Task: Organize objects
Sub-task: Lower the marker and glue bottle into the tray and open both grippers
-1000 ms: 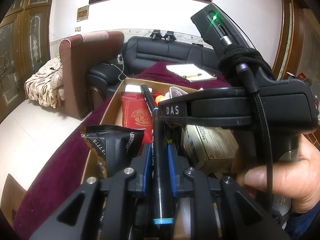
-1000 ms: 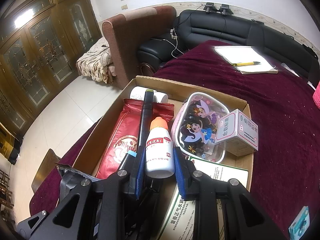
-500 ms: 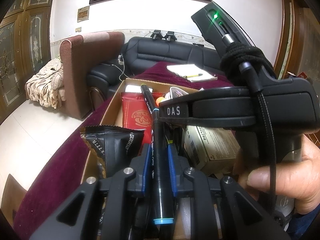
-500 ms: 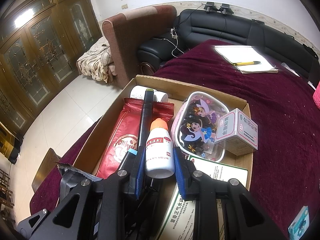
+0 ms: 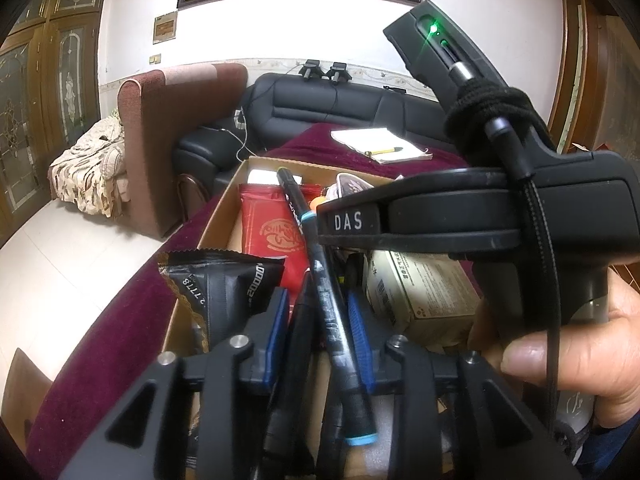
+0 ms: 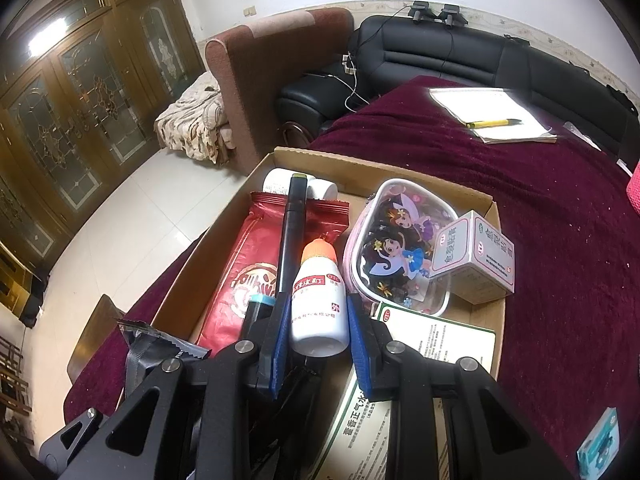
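A cardboard box (image 6: 384, 166) on a maroon table holds a red packet (image 6: 248, 268), a cartoon pouch (image 6: 396, 248), a grey medicine box (image 6: 476, 256) and a green-edged carton (image 6: 432, 344). My left gripper (image 5: 318, 312) is open above the box. A black marker pen (image 5: 332, 312) with a blue-ringed end lies loose and tilted between its blue pads, nearer the right one. My right gripper (image 6: 318, 316) is shut on a white bottle with an orange cap (image 6: 318, 304), held over the box. The marker (image 6: 294, 232) also shows beside the bottle.
A black foil packet (image 5: 216, 284) leans on the box's near left corner. A notepad with a yellow pen (image 6: 492, 116) lies far back on the table. A brown armchair (image 6: 276, 76) and black sofa (image 6: 440, 52) stand behind. The right handle (image 5: 480, 216) crosses the left view.
My left gripper has opened and the marker, gripped upright before, now lies loose and tilted to the right between the pads. The right gripper and bottle have not moved.
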{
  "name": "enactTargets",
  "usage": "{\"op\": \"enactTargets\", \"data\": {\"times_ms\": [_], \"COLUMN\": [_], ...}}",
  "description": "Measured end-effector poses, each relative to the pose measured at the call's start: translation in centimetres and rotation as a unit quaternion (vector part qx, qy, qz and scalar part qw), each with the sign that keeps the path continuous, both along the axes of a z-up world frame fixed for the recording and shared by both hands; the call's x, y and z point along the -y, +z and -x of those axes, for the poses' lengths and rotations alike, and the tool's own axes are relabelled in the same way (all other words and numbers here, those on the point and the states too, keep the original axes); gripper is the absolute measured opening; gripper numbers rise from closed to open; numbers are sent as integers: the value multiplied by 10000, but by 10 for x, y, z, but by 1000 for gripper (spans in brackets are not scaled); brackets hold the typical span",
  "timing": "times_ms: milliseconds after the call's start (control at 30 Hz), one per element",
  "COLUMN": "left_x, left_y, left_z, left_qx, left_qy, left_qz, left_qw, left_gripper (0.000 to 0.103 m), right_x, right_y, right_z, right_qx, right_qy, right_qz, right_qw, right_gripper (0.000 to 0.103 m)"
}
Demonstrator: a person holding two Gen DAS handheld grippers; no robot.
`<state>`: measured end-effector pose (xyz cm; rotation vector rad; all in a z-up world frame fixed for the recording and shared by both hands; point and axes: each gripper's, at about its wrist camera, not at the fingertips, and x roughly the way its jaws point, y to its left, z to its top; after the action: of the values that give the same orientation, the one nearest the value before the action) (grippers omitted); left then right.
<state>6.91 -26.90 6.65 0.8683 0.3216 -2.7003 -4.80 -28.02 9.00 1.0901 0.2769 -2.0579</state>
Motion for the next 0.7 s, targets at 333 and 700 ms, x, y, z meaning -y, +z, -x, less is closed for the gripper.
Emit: {"op": "enactTargets", "data": {"times_ms": [333, 700], "left_x": [0, 0], "left_y": [1, 3], "left_z": [2, 1], "left_qx": [-15, -93], "left_qy": [3, 32], "left_qz": [75, 162], "left_qw": [10000, 9998], "left_gripper": [37, 45], "right_x": [-7, -17], "right_y": [9, 23], "right_z": [-2, -8], "right_qx": [3, 31], "right_qy": [-33, -33], "right_qz": [175, 380], "right_qw": [9998, 9993], "right_gripper": [31, 34]}}
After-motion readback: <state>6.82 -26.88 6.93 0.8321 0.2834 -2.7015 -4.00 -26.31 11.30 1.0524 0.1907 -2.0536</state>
